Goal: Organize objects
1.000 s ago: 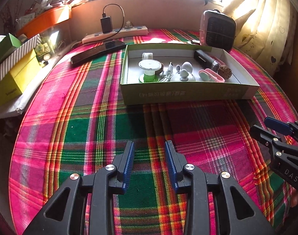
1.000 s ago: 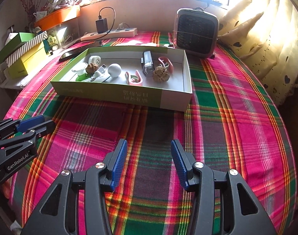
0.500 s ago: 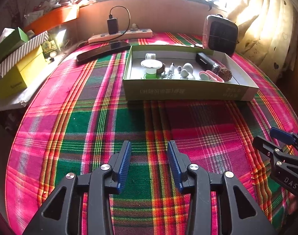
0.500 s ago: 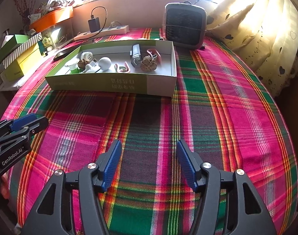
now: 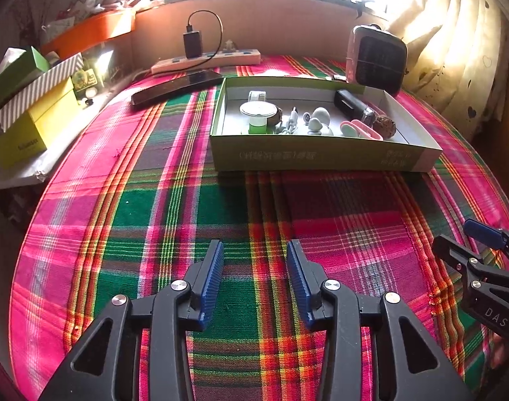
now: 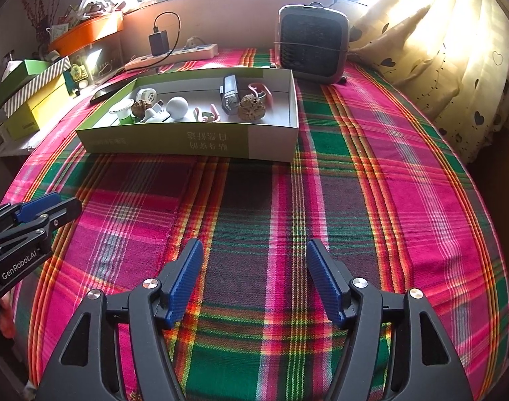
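Note:
A shallow green and white cardboard box (image 5: 321, 158) (image 6: 187, 140) lies on the plaid cloth, far from both grippers. Inside it are a white-capped green bottle (image 5: 258, 113), a white ball (image 6: 177, 107), pink clips (image 5: 358, 128), a dark and silver device (image 6: 229, 95) and a brown walnut-like ball (image 6: 251, 107). My left gripper (image 5: 254, 247) hovers open over bare cloth with nothing between its fingers. My right gripper (image 6: 252, 245) is opening wider, also empty, above the cloth to the right of the left one. Each gripper shows at the edge of the other's view.
A small heater (image 6: 313, 46) stands behind the box. A power strip with a plugged charger (image 5: 207, 61) and a dark flat device (image 5: 177, 85) lie at the back left. Yellow and green boxes (image 5: 34, 127) sit on a side ledge. Curtains (image 6: 438, 50) hang at the right.
Both pairs of jaws have spread wider, the right more than the left. In the right wrist view the box has slid a little to the left.

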Available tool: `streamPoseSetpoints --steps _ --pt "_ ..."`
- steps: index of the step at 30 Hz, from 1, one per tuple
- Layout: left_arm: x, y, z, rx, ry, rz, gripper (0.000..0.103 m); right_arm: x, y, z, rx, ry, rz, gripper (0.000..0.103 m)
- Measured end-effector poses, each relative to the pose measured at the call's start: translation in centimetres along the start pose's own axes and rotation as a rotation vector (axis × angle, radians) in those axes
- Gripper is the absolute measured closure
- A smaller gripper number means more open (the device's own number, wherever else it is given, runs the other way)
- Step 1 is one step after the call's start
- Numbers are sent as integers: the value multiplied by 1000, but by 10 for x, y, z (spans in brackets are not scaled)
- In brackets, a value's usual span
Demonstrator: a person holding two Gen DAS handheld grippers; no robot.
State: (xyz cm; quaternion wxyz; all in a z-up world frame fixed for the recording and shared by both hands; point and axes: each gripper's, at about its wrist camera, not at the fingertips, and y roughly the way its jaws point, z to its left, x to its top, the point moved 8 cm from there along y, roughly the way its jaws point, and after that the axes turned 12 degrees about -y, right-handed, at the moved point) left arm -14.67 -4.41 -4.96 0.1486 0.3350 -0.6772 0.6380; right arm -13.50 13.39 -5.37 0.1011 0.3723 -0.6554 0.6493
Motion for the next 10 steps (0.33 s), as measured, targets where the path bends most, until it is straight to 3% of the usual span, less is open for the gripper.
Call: streamPoseSetpoints --steps 10 --pt "0 0 0 0 0 0 65 0 0 0 0 0 0 37"
